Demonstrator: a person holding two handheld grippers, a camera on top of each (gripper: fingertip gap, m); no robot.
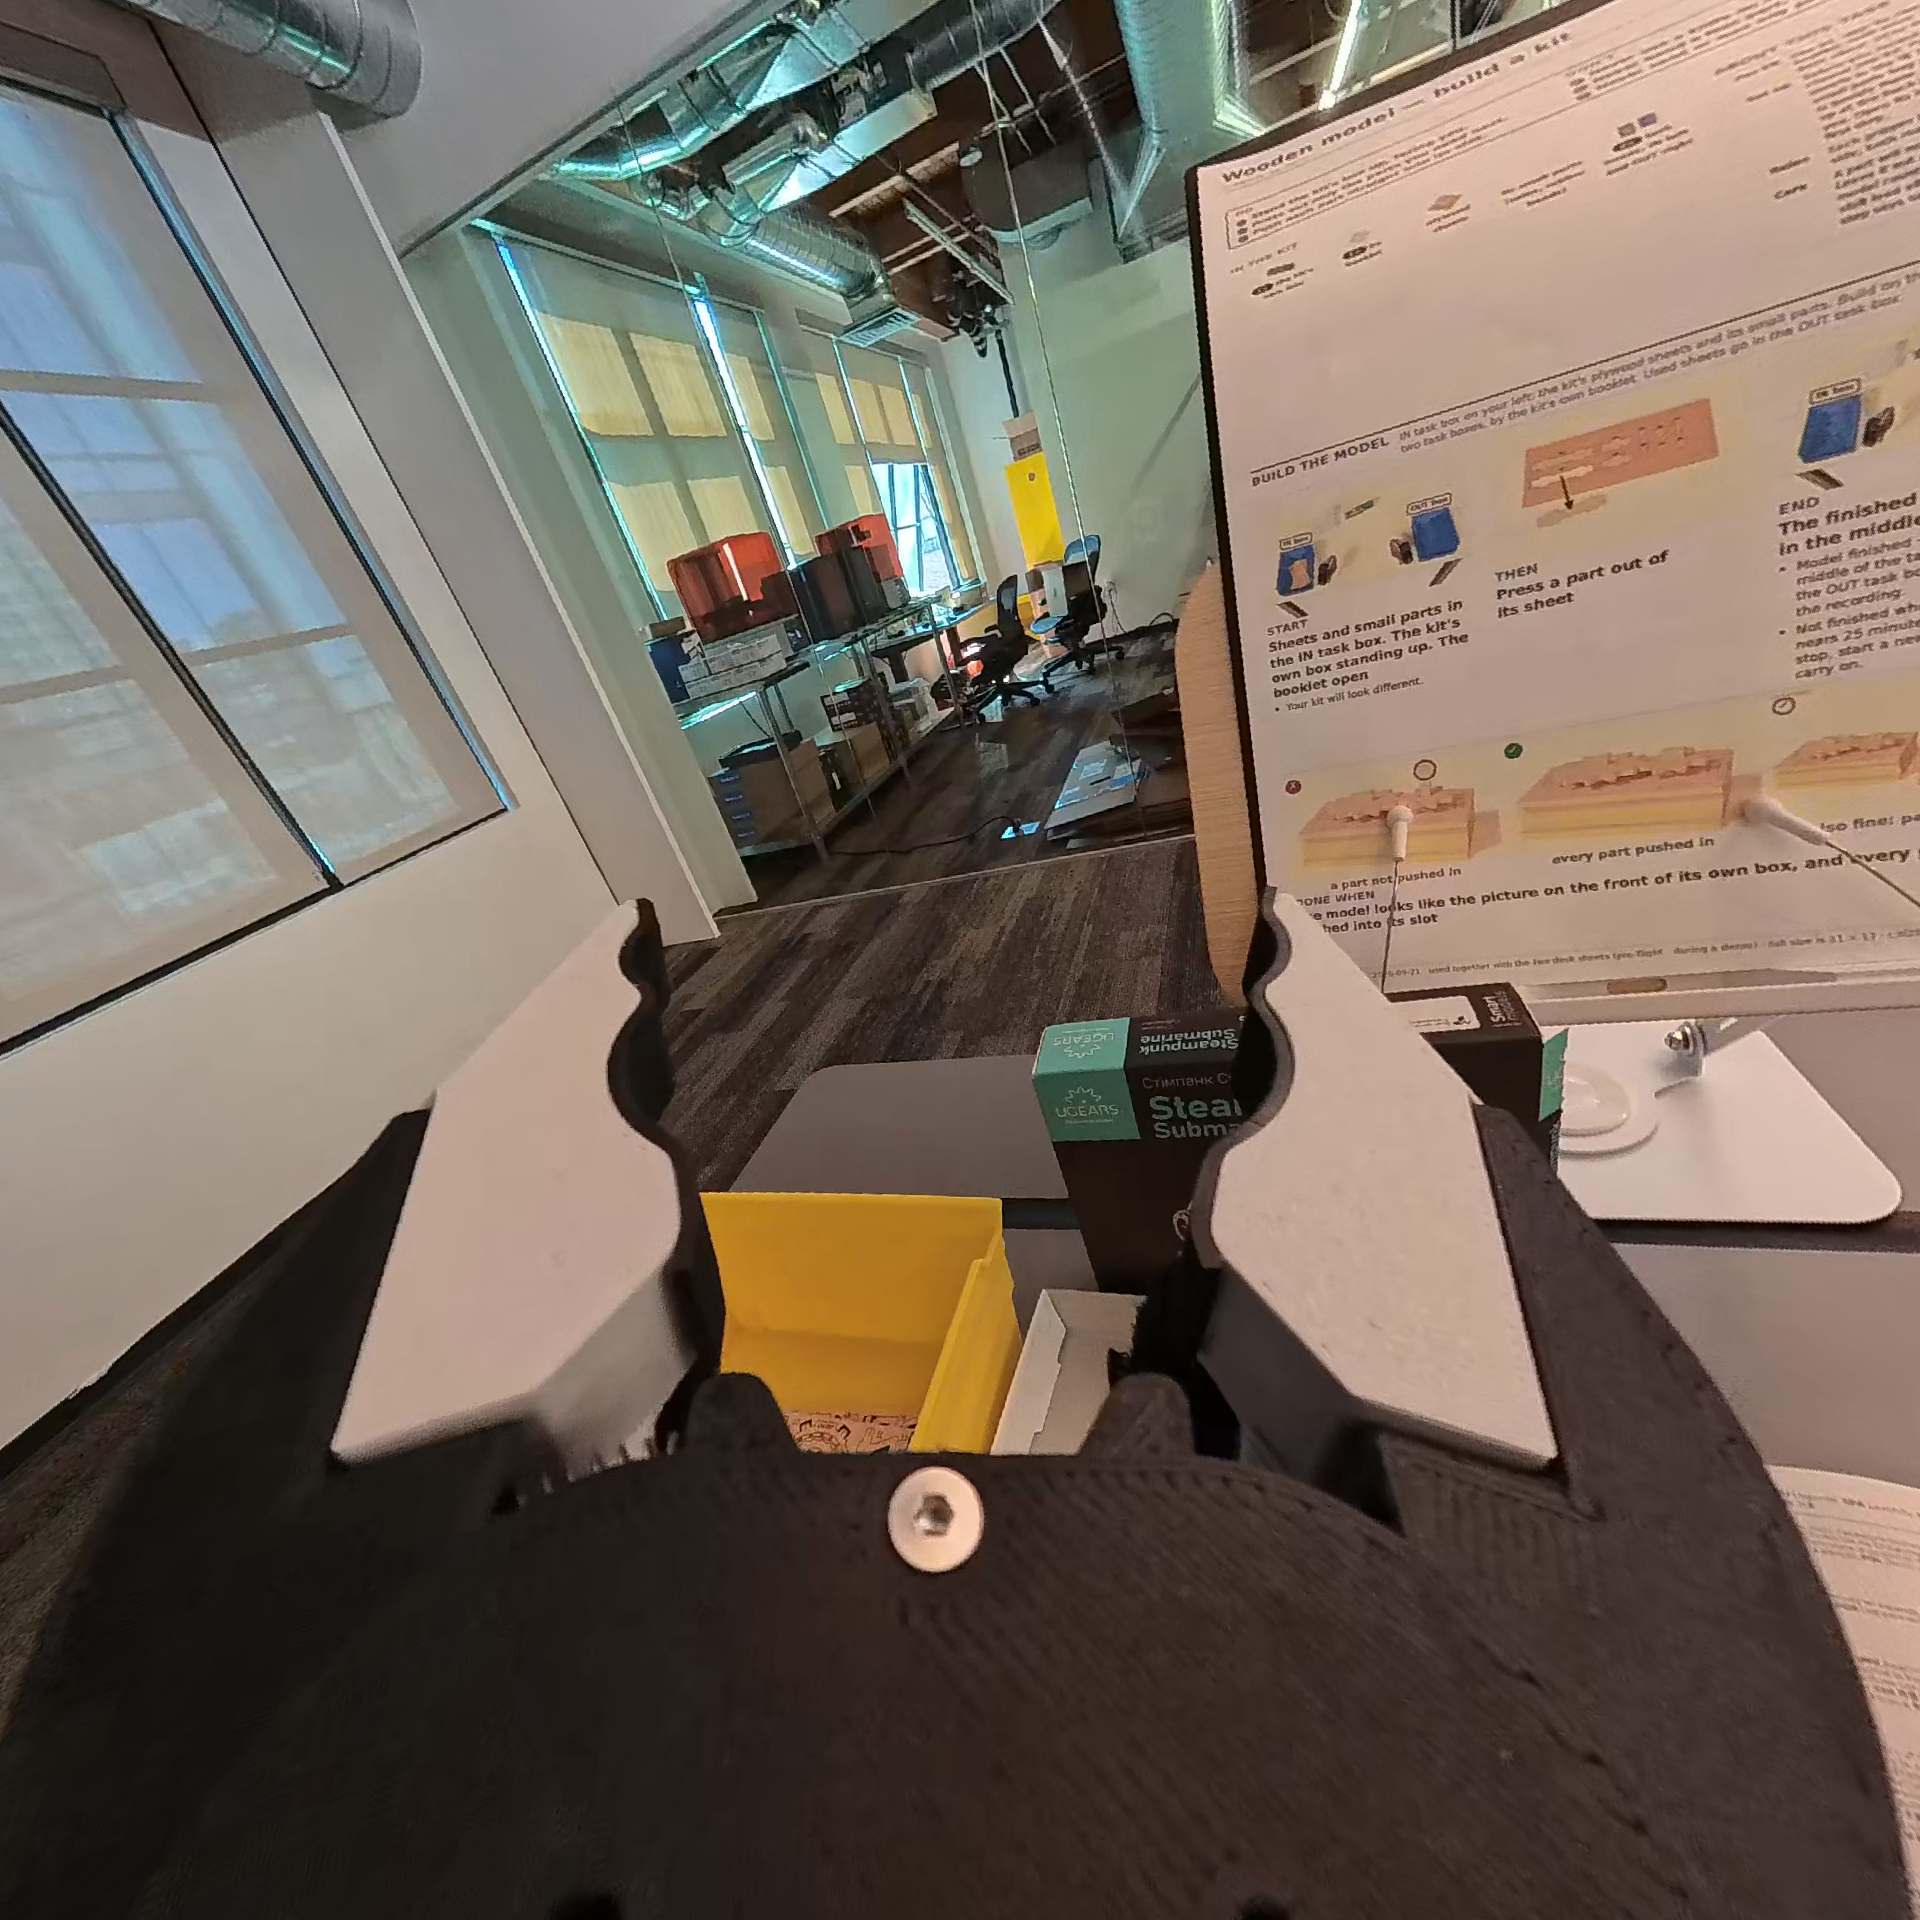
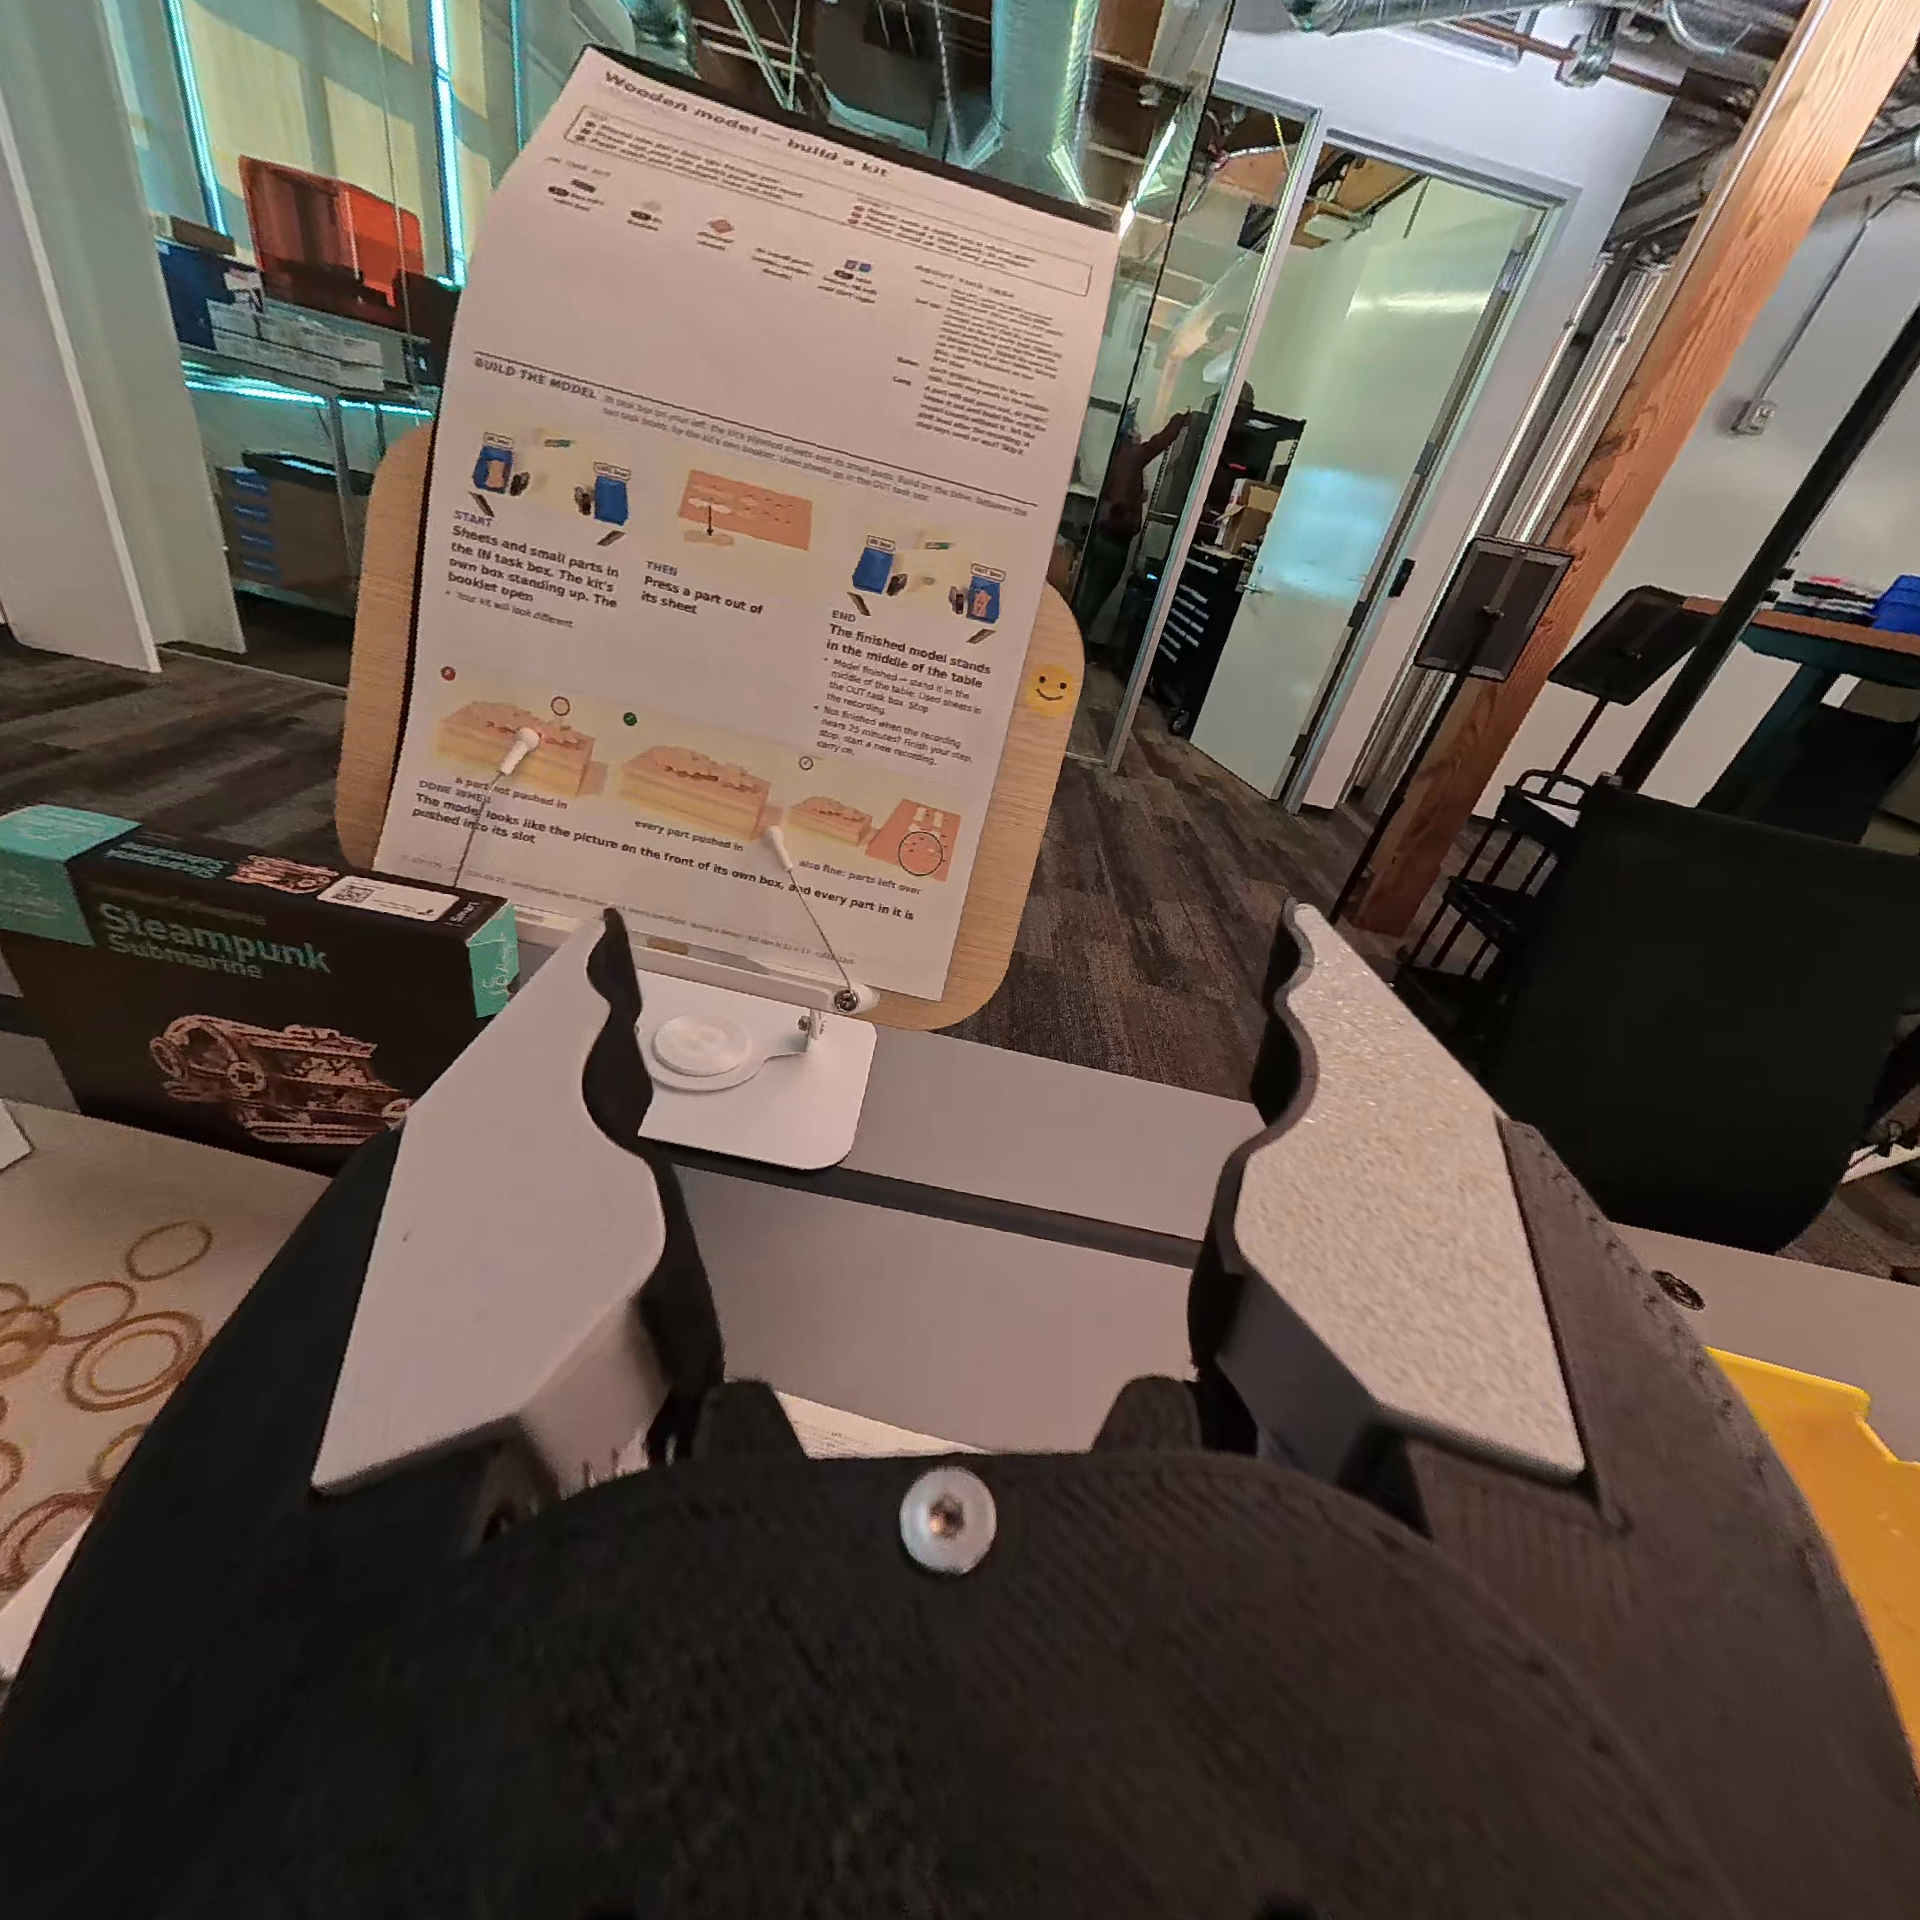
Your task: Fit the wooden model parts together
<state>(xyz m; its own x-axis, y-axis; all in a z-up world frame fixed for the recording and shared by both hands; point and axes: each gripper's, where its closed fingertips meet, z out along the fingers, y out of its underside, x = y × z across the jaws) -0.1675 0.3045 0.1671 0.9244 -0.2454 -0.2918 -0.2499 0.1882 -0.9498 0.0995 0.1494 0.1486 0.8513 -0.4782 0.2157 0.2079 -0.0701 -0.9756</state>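
Observation:
My left gripper (image 1: 951, 971) is open and empty, raised above a yellow bin (image 1: 852, 1304) that holds a plywood sheet (image 1: 847, 1429) at its bottom. The dark kit box (image 1: 1143, 1132) stands just behind the bin. My right gripper (image 2: 940, 971) is open and empty over the grey table (image 2: 987, 1268). The kit box shows at the left in the right wrist view (image 2: 239, 997). A plywood sheet with cut rings (image 2: 94, 1351) lies flat at the far left. No wooden part is held.
A printed instruction sheet stands on a white stand (image 2: 758, 1091) at the table's back, also in the left wrist view (image 1: 1725, 1132). A white carton (image 1: 1060, 1371) sits right of the bin. Another yellow bin (image 2: 1839, 1538) is at the right. Papers (image 1: 1870, 1621) lie at the right.

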